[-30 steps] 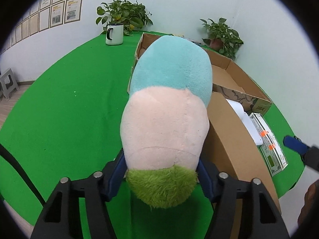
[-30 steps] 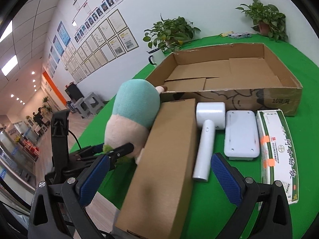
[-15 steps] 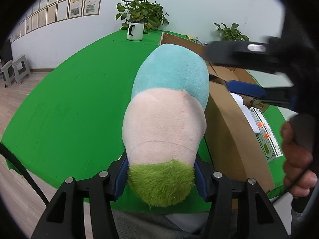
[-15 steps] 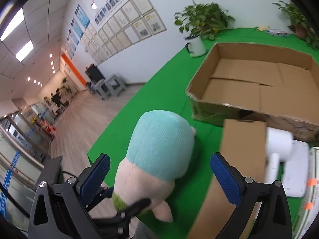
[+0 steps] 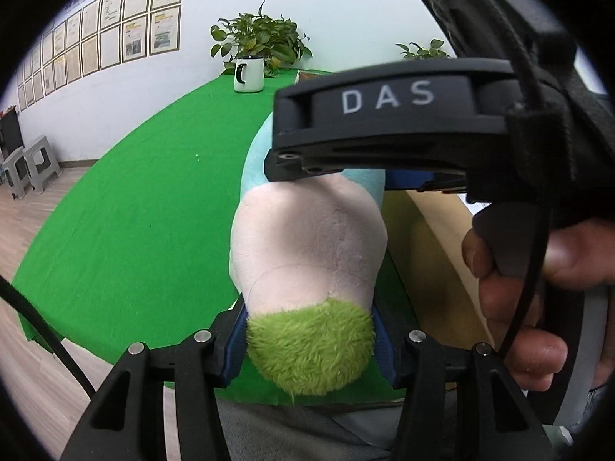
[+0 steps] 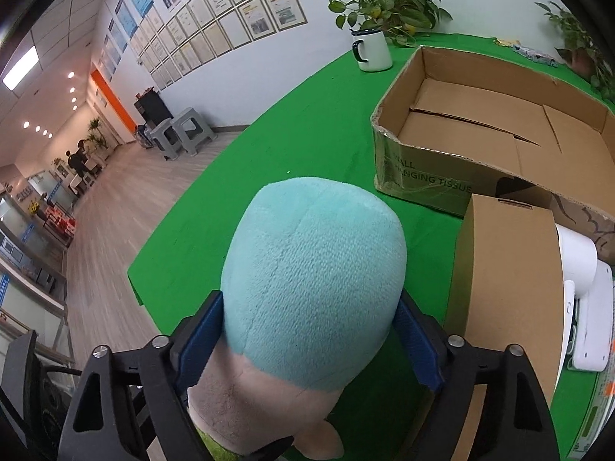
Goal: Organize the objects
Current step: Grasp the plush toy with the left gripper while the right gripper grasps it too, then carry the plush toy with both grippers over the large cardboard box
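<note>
1. Handover of the plush toy (image 5: 311, 253) in hand, judged from both tools on it at once
2. Left gripper (image 5: 309, 342) clamped on the fuzzy green end of the toy, blue pads pressed into the pile on either side
3. Right gripper (image 6: 309, 330) set around the teal end, blue pads touching the plush on both sides; closed on it or only about to close, cannot tell
4. Toy held above the near edge of the green table (image 6: 307, 123), just beside the upright brown carton (image 6: 507, 269), well short of the open cardboard box (image 6: 496, 130)
5. Box interior bare of objects, so probably the destination; a guess only
6. White devices (image 6: 584, 299) lying on the cloth beyond the carton, not yet put away
7. Next move likely: firm squeeze with the right, then release with the left, never both loose together
8. After that, a lift high enough to clear the carton and the box wall before lowering
9. Soft, squashy body: deep grip needed, else slipping out of the pads
</note>
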Demonstrator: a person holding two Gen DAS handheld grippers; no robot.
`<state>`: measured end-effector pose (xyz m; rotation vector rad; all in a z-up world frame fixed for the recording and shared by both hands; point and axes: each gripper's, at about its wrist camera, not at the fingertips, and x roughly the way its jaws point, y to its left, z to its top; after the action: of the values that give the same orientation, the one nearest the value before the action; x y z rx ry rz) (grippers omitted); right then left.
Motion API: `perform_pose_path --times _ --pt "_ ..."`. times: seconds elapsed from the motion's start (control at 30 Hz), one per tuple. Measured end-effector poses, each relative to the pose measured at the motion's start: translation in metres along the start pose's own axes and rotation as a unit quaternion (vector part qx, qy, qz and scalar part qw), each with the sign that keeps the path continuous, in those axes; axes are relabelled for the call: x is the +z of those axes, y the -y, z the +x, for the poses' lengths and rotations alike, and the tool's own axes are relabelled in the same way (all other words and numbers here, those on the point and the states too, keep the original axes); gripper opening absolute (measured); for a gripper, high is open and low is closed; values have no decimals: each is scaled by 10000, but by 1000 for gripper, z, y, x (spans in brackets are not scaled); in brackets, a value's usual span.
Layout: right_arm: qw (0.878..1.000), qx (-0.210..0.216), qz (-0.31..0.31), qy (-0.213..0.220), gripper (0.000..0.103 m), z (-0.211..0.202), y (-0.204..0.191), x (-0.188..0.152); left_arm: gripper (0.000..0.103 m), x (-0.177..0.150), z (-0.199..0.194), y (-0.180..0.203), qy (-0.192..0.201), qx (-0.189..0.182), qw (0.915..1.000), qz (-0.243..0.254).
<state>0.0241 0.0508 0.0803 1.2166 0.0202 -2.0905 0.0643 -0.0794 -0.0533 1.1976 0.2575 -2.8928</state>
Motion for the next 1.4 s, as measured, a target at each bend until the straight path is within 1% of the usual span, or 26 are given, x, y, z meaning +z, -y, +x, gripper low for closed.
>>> perform_pose_path --times 0.1,0.2,0.3,0.4,0.53,0.6,0.7,0.73,0.83,0.9,0.97,1.07,1.17,1.23,1.3,1.33,1.37,1.4 --pt "10000 10 74 41 75 4 7 4 52 2 0 2 17 23 10000 64" --pt "9999 -11 -3 155 71 6 4 8 51 5 -3 5 58 25 9999 96" --pt "9996 3 -74 273 67 -5 2 8 51 11 -9 11 147 21 9998 148" --pt "9984 -58 -265 494 66 -23 -3 12 51 23 -18 19 378 51 9990 219" --pt "9941 -109 -446 983 66 -62 -4 31 51 49 -33 40 832 24 9955 463" --pt "9906 -171 -515 1257 66 -86 -4 44 51 70 -42 48 1068 -84 9926 579" --pt "9816 -327 -605 1781 66 -126 -4 69 51 105 -58 65 1531 -153 9846 832" --pt "9772 -385 -651 1982 66 -144 -5 78 51 118 -64 71 1711 -172 9808 914" --pt "9644 -541 -793 2465 65 -190 -9 103 51 152 -81 83 2072 -265 9726 1020" --pt "9580 -595 -865 2670 65 -223 -17 111 51 172 -89 90 2263 -275 9677 1075" --pt "9518 -666 -922 2849 65 -244 -18 130 51 193 -93 95 2407 -319 9638 1098" --pt "9485 -719 -950 2934 65 -270 -16 159 51 221 -92 98 2464 -395 9619 1115" --pt "9511 -762 -959 2835 65 -277 -9 195 51 246 -81 101 2350 -414 9647 1112" --pt "9551 -762 -902 2719 65 -270 -4 220 51 262 -70 92 2188 -481 9691 1034" --pt "9593 -745 -835 2594 65 -252 8 252 51 259 -60 80 2027 -523 9731 961" --pt "9626 -755 -791 2480 65 -244 15 264 51 264 -51 77 1918 -553 9755 921" --pt "9647 -772 -766 2398 65 -217 24 286 51 267 -44 74 1836 -580 9773 887" --pt "9668 -785 -729 2318 65 -203 32 296 51 261 -43 80 1758 -596 9788 863"
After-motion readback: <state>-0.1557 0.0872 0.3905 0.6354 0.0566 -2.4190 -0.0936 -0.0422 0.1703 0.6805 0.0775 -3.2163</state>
